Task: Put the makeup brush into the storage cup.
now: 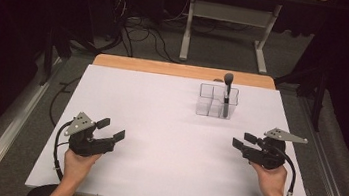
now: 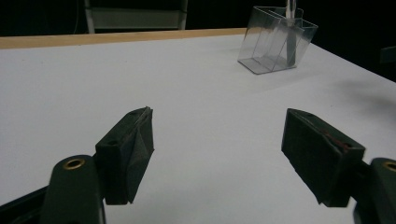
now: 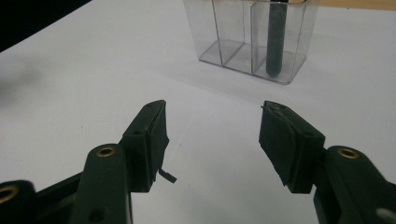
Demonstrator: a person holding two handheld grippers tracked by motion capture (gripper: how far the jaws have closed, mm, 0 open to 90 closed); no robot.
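Note:
A clear plastic organiser (image 1: 211,101) with several compartments stands on the white table (image 1: 167,142), toward the back right. A dark, round-headed tool (image 1: 227,92) stands upright in its right compartment; the right gripper view shows its handle (image 3: 275,37) through the wall of the organiser (image 3: 233,32). At the left of the table my left gripper (image 1: 110,129) is open, with nothing between its jaws (image 2: 217,154). My right gripper (image 1: 244,140) hovers at the right, open and empty (image 3: 212,137). Both point toward the middle; the organiser (image 2: 271,46) lies well beyond them.
The table's wooden back edge (image 1: 181,70) runs behind the white sheet. Beyond it stand a white metal frame (image 1: 227,24) and cables (image 1: 140,33) on the floor. Metal rails (image 1: 5,122) run along both sides of the table.

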